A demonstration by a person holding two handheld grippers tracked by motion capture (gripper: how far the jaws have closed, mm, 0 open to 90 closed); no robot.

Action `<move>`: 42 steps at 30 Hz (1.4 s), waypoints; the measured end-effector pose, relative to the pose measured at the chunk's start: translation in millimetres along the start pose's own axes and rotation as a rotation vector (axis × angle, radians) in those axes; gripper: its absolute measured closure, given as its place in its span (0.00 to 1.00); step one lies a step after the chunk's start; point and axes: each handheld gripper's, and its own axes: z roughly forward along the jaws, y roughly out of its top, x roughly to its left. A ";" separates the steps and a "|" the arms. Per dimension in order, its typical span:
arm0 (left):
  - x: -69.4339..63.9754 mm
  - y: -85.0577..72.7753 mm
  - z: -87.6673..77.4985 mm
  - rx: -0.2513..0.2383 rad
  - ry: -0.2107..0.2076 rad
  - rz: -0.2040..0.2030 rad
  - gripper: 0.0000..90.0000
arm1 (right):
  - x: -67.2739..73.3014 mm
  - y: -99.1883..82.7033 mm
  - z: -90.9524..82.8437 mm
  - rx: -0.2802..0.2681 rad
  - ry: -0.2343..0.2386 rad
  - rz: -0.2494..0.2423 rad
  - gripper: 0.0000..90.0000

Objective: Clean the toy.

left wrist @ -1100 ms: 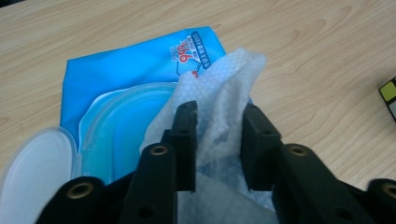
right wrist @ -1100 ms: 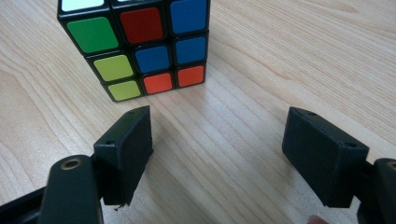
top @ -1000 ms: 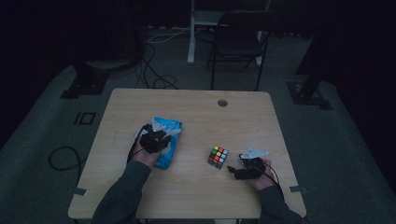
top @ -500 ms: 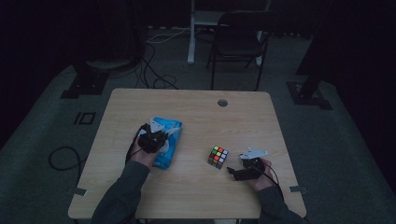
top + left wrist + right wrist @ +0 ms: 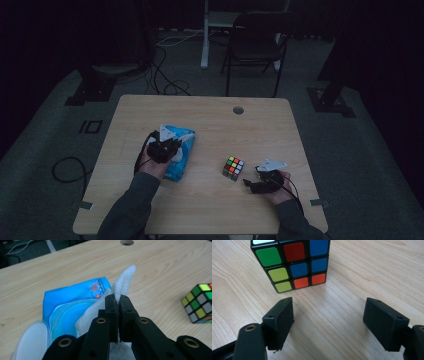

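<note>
1. Left of centre in the high view, the left claw [image 5: 167,145] sits over the wipe pack [image 5: 181,155], which lies flat on the bench [image 5: 210,125].
2. Its jaws are pinched tight on a wipe [image 5: 123,281]; the left gripper view shows the white sheet squeezed between the pads and standing up past them, with its tip toward the upper middle of that frame.
3. Gripping the sheet near its free end looks meant for drawing it out of the pack's opening.
4. Lower left in that view, the pack's clear lid [image 5: 30,340] is flipped back, which leaves the opening free.
5. The wipe is white and finely textured, creased where the pads bite, and its lower part runs down to the pack.
6. The pack is glossy blue with a paler oval ring around the opening and small print near its far edge.
7. Right of centre in the high view, the right claw [image 5: 255,184] rests low with its jaws wide and nothing between them; they have just been closing a little.
8. A cube [image 5: 292,263] stands just ahead of it, apart from both pads, likely the next thing to take.
</note>
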 end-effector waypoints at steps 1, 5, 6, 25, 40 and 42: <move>-0.6 1.6 -1.9 -0.007 -0.005 -0.001 0.98 | -0.1 0.0 -0.2 -0.001 0.001 -0.002 0.29; -3.7 7.5 -8.8 -0.031 -0.020 0.005 0.97 | -0.1 -0.2 -0.5 -0.006 0.001 -0.003 0.31; -5.2 8.9 -10.0 -0.035 -0.026 0.004 0.97 | -0.1 -0.2 -0.5 -0.006 0.001 -0.003 0.31; -32.4 20.9 -6.0 -0.075 -0.128 0.018 0.98 | 2.5 0.2 -2.0 -0.021 0.051 -0.013 0.45; -57.4 39.3 -1.7 -0.108 -0.214 0.033 0.97 | 7.7 3.8 -5.2 -0.069 0.058 -0.034 0.39; -59.2 40.4 -0.4 -0.107 -0.219 0.038 0.97 | 7.5 4.0 -6.0 -0.074 0.057 -0.036 0.38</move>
